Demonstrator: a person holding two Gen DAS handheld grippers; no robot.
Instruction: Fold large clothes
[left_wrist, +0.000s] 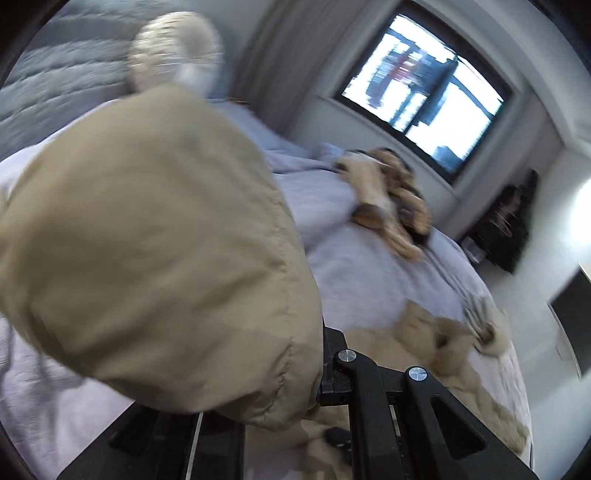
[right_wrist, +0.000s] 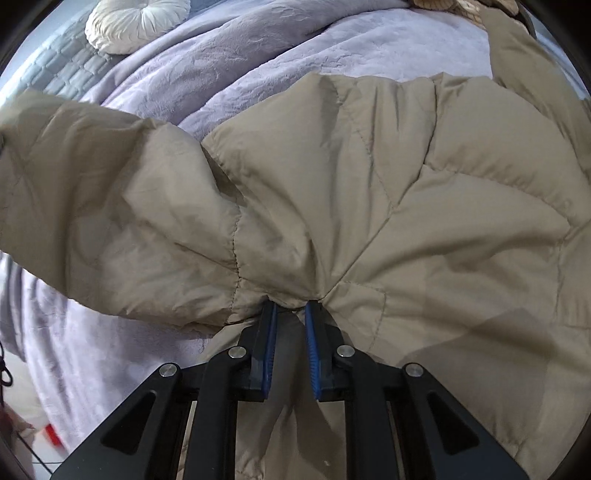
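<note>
1. Your right gripper (right_wrist: 290, 308) is clamped on the tan puffer jacket (right_wrist: 369, 192) — a bunched pinch of its quilted fabric sits between the blue pads (right_wrist: 271, 347), which stand only narrowly apart around it.
2. From that pinch the jacket fans away from the gripper: the body spreads ahead and to the right, and one sleeve (right_wrist: 92, 206) runs off to the left.
3. Your left gripper (left_wrist: 328, 391) has its tips buried under a puffed end of the same jacket (left_wrist: 147, 236), which fills the left of that view and drapes over the fingers. The jaws are together, and the fabric lies right against them, so you have it gripped there; the pads themselves are hidden.
4. The jacket lies on a lilac bedspread (right_wrist: 258, 55) that covers the bed on every side of it.
5. Beyond the jacket, a round pleated cream cushion (right_wrist: 136, 22) sits at the far left edge of the bedspread, against a grey quilted headboard (left_wrist: 55, 92).
6. Further across the bedspread from the jacket lies a heap of brown and cream clothing (left_wrist: 391, 206) — blurred, so you cannot tell the pieces apart.
7. Behind that heap a dark-framed window (left_wrist: 424, 99) is set in a pale wall, with a grey curtain (left_wrist: 280, 48) beside it.
</note>
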